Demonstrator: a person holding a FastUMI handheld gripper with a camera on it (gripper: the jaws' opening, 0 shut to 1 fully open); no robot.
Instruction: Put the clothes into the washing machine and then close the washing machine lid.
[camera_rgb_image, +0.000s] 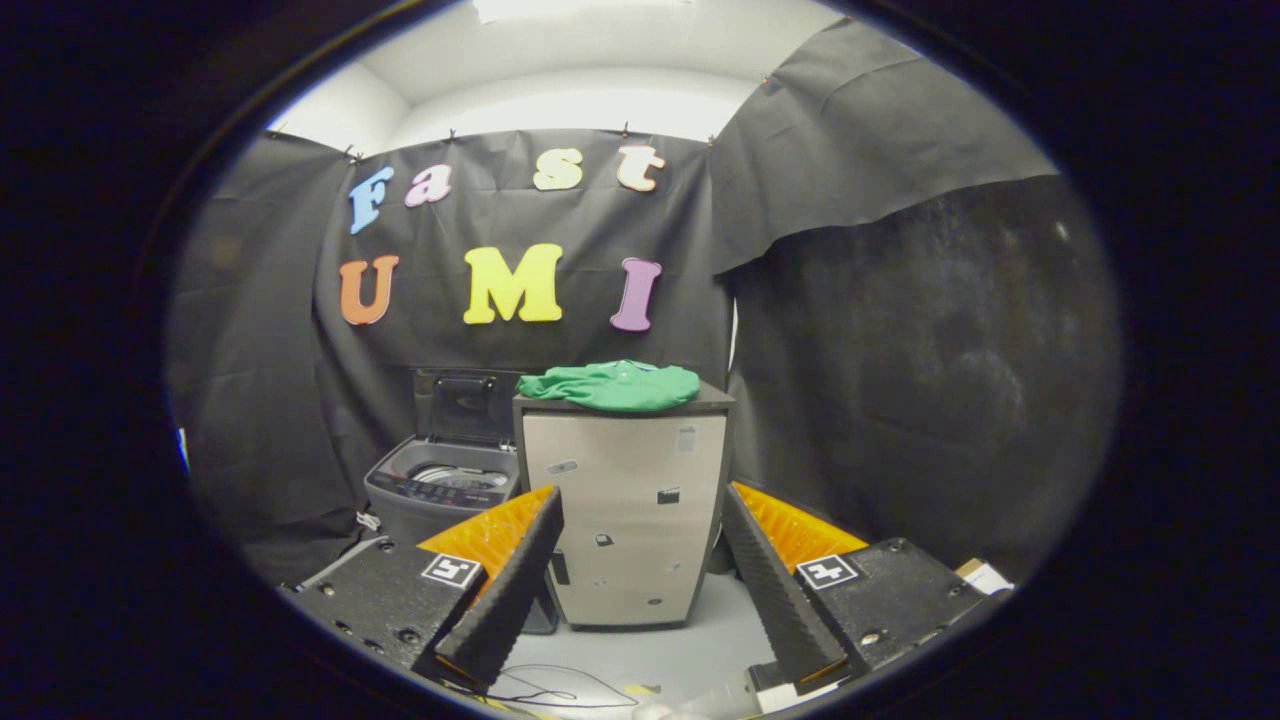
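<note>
A green garment (612, 386) lies crumpled on top of a tall grey cabinet (625, 520), well beyond my fingers. To the left of the cabinet stands a grey top-loading washing machine (440, 490) with its lid (462, 405) raised upright, and the drum opening shows inside. My gripper (640, 510) is open, with its two fingers spread wide and nothing between them. The cabinet's front shows through the gap between the fingers. The gripper is some distance from both the garment and the machine.
Black cloth walls close the booth at the back and on both sides. A pale floor (640, 655) lies ahead of the cabinet, with a thin cable (540, 690) on it near my fingers. A small box (985, 575) sits low at the right.
</note>
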